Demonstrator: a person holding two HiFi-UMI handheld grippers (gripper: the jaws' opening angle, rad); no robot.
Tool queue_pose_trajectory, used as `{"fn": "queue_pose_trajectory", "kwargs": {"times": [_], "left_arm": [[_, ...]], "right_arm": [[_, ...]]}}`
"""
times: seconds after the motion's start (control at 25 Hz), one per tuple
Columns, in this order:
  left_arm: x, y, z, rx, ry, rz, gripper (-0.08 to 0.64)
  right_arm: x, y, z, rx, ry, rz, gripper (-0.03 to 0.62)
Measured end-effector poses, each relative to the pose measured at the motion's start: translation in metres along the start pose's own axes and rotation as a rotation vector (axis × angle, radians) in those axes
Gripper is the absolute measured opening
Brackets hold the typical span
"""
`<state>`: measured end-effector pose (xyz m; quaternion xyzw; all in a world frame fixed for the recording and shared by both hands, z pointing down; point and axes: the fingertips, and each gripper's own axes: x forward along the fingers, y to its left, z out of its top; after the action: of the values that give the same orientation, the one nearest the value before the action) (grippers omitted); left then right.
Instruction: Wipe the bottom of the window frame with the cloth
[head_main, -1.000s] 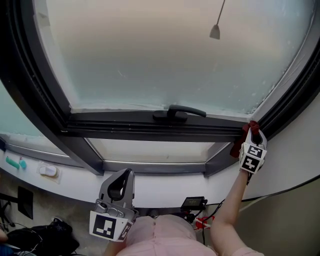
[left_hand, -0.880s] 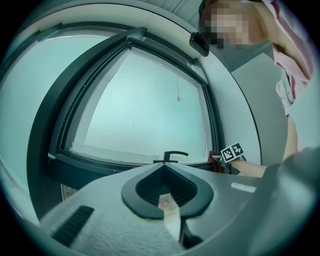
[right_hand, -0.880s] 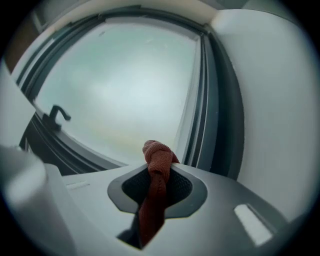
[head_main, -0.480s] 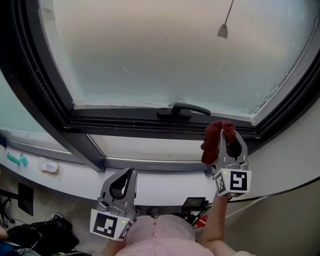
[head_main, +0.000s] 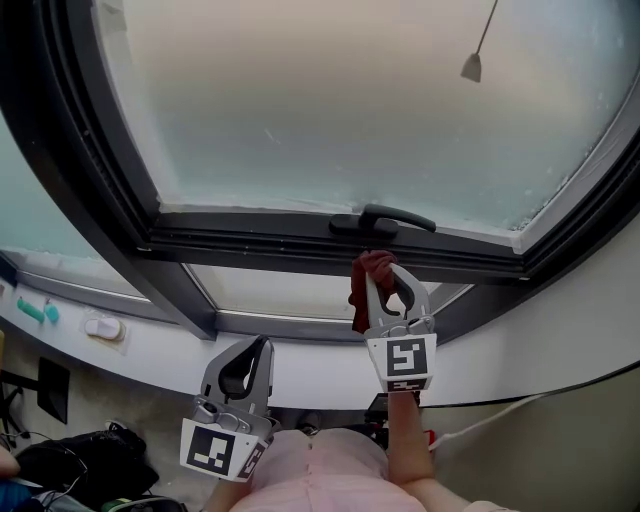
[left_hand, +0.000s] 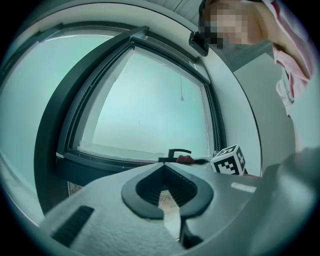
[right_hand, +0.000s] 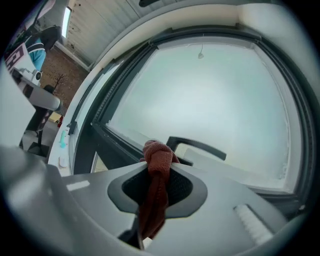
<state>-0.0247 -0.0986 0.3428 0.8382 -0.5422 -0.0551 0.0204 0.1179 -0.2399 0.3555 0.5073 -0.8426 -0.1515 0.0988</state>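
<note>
My right gripper (head_main: 383, 272) is shut on a dark red cloth (head_main: 368, 272), held up just below the black window handle (head_main: 385, 219) at the middle of the dark bottom frame bar (head_main: 250, 250). In the right gripper view the cloth (right_hand: 155, 185) hangs bunched between the jaws, with the handle (right_hand: 197, 146) close behind it. My left gripper (head_main: 245, 362) stays low by the person's body, jaws shut with nothing in them. From the left gripper view I see the frame (left_hand: 100, 160), the handle (left_hand: 177, 152) and the right gripper's marker cube (left_hand: 229, 160).
A white sill (head_main: 150, 345) runs below the lower pane, with a small white object (head_main: 104, 327) and a teal item (head_main: 34, 313) at its left end. A blind-cord weight (head_main: 472, 67) hangs before the frosted glass. Cables and a black device (head_main: 385, 402) lie on the floor underneath.
My right gripper has come away from the frame's right corner and moved left with the cloth, to a spot under the window handle. The left gripper has stayed put.
</note>
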Motion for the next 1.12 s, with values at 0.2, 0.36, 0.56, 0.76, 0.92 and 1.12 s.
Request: {"fn": "queue_pose_trajectory", "kwargs": {"times": [0.2,0.36,0.56,0.76,0.92,1.12], "left_arm": [[-0.003,0.007,0.001,0.000,0.003,0.004,-0.002],[-0.001,0.004,0.001,0.004,0.005,-0.004,-0.002],[0.008,-0.005,0.000,0.011,0.007,-0.031,-0.002],[0.007,-0.003,0.020,0.020,-0.082,-0.032,-0.002],[0.000,0.001,0.022,-0.007,-0.089,-0.002,-0.002],[-0.006,0.000,0.005,0.010,-0.001,-0.007,-0.002]], "right_arm": [[0.008,0.002,-0.007,0.031,-0.006,-0.007,0.069],[0.007,0.004,-0.010,0.070,0.018,0.009,0.069],[0.004,-0.005,-0.013,0.031,0.025,0.004,0.069],[0.003,0.001,-0.008,0.065,0.035,0.007,0.069],[0.004,0.001,-0.012,0.035,0.022,0.011,0.069],[0.007,0.003,-0.010,0.031,0.019,0.015,0.069]]}}
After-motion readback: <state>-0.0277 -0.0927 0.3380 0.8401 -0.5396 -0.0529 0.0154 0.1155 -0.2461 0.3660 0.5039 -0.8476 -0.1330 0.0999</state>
